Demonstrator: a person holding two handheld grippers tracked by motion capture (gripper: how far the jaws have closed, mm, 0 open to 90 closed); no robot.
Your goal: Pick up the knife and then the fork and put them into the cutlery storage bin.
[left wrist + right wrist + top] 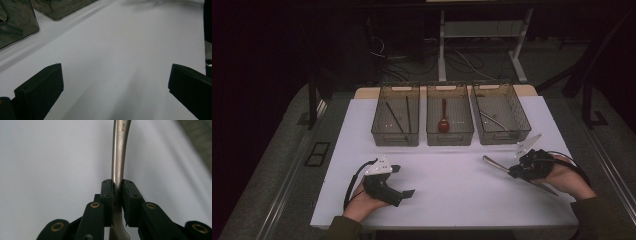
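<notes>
In the high view, three mesh bins stand in a row at the far side of the white table [447,200], and the right bin [501,112], which already holds a metal utensil, serves as the landmark. The right hand-held gripper [513,171] is seen just in front of that bin, clamped on a metal utensil handle [492,163] whose free end points toward the middle of the table. The left hand-held gripper [404,181] is held well to the left of the bin, jaws spread wide, with nothing between them. In the left gripper view, only bare table lies between the wide jaws. In the right gripper view, the handle [118,157] is pinched firmly between the pads [107,192], gripped partway along its length. The step is judged to be carrying the utensil to the right bin; it is best kept level, lifted clear of the rim, and aligned lengthwise with the bin before release.
</notes>
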